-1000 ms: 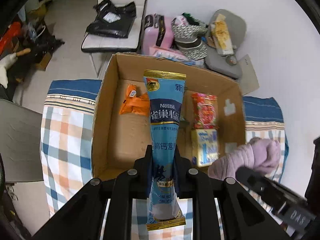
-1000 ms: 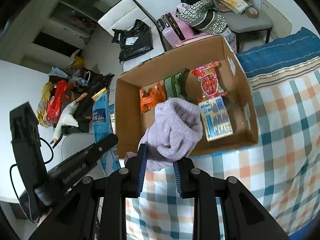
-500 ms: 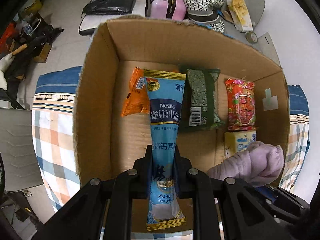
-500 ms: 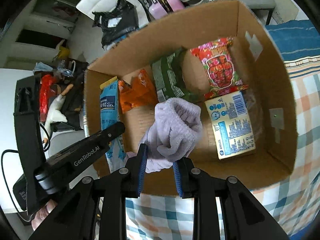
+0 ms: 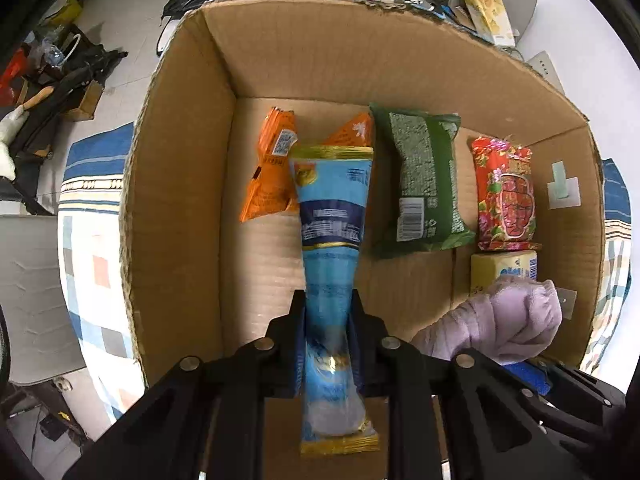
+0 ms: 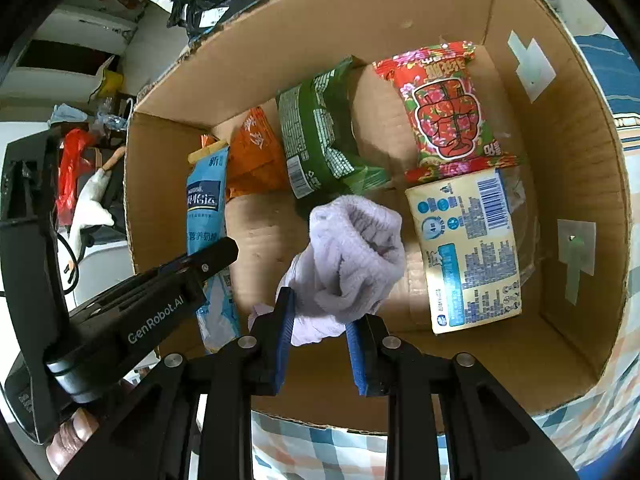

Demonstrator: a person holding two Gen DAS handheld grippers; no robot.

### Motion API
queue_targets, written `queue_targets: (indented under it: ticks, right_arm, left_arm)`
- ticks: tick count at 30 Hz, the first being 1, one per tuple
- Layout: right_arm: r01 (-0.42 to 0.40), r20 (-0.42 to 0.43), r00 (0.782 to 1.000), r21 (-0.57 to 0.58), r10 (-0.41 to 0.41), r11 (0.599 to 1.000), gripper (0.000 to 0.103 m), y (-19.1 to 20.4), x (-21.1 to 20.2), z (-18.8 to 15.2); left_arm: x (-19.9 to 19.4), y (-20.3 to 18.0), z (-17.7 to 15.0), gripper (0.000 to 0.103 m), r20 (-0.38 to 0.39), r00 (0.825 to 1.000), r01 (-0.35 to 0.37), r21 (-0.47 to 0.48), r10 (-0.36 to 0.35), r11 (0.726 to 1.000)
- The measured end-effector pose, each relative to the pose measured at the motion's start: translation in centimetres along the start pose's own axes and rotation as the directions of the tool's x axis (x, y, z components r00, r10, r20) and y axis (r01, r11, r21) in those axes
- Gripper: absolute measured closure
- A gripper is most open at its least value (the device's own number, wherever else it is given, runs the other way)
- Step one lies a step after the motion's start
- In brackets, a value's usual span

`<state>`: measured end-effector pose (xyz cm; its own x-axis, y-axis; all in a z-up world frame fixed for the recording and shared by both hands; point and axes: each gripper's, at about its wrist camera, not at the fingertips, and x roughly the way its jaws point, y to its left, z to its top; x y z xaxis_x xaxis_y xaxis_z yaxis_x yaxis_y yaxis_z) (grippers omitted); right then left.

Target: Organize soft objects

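- Our left gripper [image 5: 328, 344] is clamped on the lower part of a long blue milk-powder pouch [image 5: 334, 216], which hangs over the open floor of the cardboard box [image 5: 180, 200]; its top end overlaps an orange packet [image 5: 266, 184].
- Our right gripper [image 6: 320, 340] pinches a bundled lilac fleece cloth [image 6: 352, 256] between its blue pads [image 6: 283, 328], holding it above the box floor just beside a pale yellow packet [image 6: 468, 252].
- A green packet [image 5: 424, 184] and a red flowered packet [image 5: 504, 196] already lie along the back of the box.
- We judge the pouch light but floppy: the film looks slick and the powder inside will shift, so the waist where we grip it suits best, and it should be laid flat, not dropped.
- The cloth looks very light and squashy; it will not slip, yet loose folds may snag on a pad at release, so a grip on the thick middle fold is safest.
- The bare patch between the pouch and the yellow packet seems the likely spot for both.
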<state>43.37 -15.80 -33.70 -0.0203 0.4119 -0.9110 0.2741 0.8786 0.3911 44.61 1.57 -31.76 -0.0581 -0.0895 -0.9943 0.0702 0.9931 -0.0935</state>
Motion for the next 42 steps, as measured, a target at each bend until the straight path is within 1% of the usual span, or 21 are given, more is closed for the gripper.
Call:
queue_targets:
  ticks: [2, 6, 8, 10, 12, 14, 15, 16, 17, 18, 19, 20, 21, 22, 23, 27, 30, 34, 38, 40, 42]
  right_arm:
    - [0.002, -0.018, 1.000, -0.003, -0.003, 1.000, 0.072, -0.3, 0.7, 0.0]
    - [0.017, -0.044, 0.999, 0.000, -0.017, 1.000, 0.070, -0.6, 1.4, 0.1]
    - [0.021, -0.047, 0.999, 0.003, -0.020, 1.000, 0.066, -0.8, 1.4, 0.0]
    - [0.039, -0.035, 0.999, -0.011, -0.040, 0.999, 0.053, -0.8, 1.0, -0.1]
    - [0.082, -0.004, 0.997, -0.045, -0.083, 0.996, 0.043, -0.8, 0.1, -0.5]
    - [0.138, 0.033, 0.990, -0.080, -0.136, 0.987, 0.042, -0.6, -0.9, -0.9]
    - [0.166, 0.049, 0.986, -0.096, -0.162, 0.982, 0.039, -0.4, -1.4, -1.1]
    - [0.205, 0.071, 0.978, -0.111, -0.198, 0.972, 0.031, 0.1, -2.1, -1.1]
    - [0.245, 0.094, 0.968, -0.130, -0.234, 0.961, 0.027, 0.3, -2.6, -1.4]
    - [0.264, 0.109, 0.962, -0.142, -0.250, 0.954, 0.020, 0.3, -3.0, -1.5]
    - [0.287, 0.122, 0.955, -0.152, -0.270, 0.946, 0.016, 0.3, -3.4, -1.6]
    - [0.319, 0.137, 0.945, -0.167, -0.298, 0.933, 0.014, 0.5, -3.8, -2.0]
    - [0.342, 0.151, 0.936, -0.177, -0.317, 0.923, 0.010, 0.6, -4.1, -2.3]
    - [0.363, 0.164, 0.927, -0.181, -0.336, 0.914, 0.005, 0.7, -4.5, -2.5]
    - [0.376, 0.171, 0.922, -0.182, -0.347, 0.909, 0.004, 0.6, -4.8, -2.3]
    - [0.415, 0.205, 0.902, -0.176, -0.379, 0.892, 0.003, 0.5, -6.0, -3.5]
    - [0.426, 0.218, 0.896, -0.165, -0.388, 0.890, 0.000, 0.3, -6.7, -4.1]
    - [0.430, 0.243, 0.889, -0.153, -0.388, 0.890, 0.000, 0.2, -8.4, -5.4]
    - [0.429, 0.283, 0.882, -0.152, -0.377, 0.890, 0.000, 0.4, -10.6, -7.1]
    - [0.433, 0.312, 0.874, -0.154, -0.372, 0.888, 0.000, 0.5, -12.1, -8.3]
    - [0.434, 0.334, 0.869, -0.160, -0.365, 0.887, 0.000, 0.7, -13.4, -9.6]
  left_arm:
    - [-0.1, 0.0, -0.1, 0.078, 0.004, 1.000, -0.013, -0.003, 0.013, 1.000]
    - [-0.9, 0.3, -0.5, 0.075, 0.024, 1.000, -0.020, -0.015, 0.020, 1.000]
    - [-1.5, 0.3, -0.8, 0.071, 0.041, 0.999, -0.023, -0.021, 0.024, 1.000]
    - [-2.4, 0.4, -1.5, 0.070, 0.065, 0.997, -0.031, -0.020, 0.032, 0.999]
    - [-3.2, 0.3, -2.2, 0.068, 0.089, 0.995, -0.040, -0.016, 0.042, 0.999]
    - [-4.0, 0.3, -2.7, 0.062, 0.114, 0.992, -0.048, -0.014, 0.050, 0.999]
    - [-4.4, 0.3, -3.2, 0.060, 0.129, 0.990, -0.054, -0.014, 0.056, 0.998]
    - [-4.7, 0.3, -3.6, 0.053, 0.143, 0.988, -0.062, -0.013, 0.063, 0.998]
    - [-5.2, 0.2, -4.1, 0.045, 0.159, 0.985, -0.069, -0.010, 0.070, 0.998]
    - [-5.4, 0.2, -4.1, 0.040, 0.168, 0.983, -0.075, -0.011, 0.075, 0.997]
    - [-5.7, 0.2, -4.3, 0.031, 0.178, 0.981, -0.082, -0.013, 0.083, 0.997]
    - [-6.1, 0.3, -4.5, 0.025, 0.185, 0.979, -0.083, -0.014, 0.084, 0.996]
    - [-6.3, 0.2, -4.7, 0.022, 0.192, 0.978, -0.083, -0.015, 0.085, 0.996]
    - [-6.7, 0.2, -5.0, 0.014, 0.197, 0.977, -0.084, -0.018, 0.086, 0.996]
    - [-7.1, 0.2, -5.3, 0.010, 0.206, 0.975, -0.084, -0.019, 0.086, 0.996]
    - [-8.9, 0.0, -6.4, 0.007, 0.246, 0.965, -0.086, -0.028, 0.091, 0.996]
    - [-10.4, -0.1, -7.5, 0.006, 0.277, 0.957, -0.079, -0.036, 0.086, 0.996]
    - [-12.7, -0.4, -9.3, 0.006, 0.317, 0.945, -0.062, -0.051, 0.075, 0.997]
    - [-15.7, -1.0, -11.8, 0.006, 0.381, 0.922, -0.047, -0.061, 0.067, 0.997]
    - [-17.7, -1.3, -13.3, 0.006, 0.422, 0.904, -0.040, -0.065, 0.064, 0.997]
    - [-19.5, -1.9, -14.8, 0.006, 0.457, 0.886, -0.058, -0.064, 0.081, 0.996]
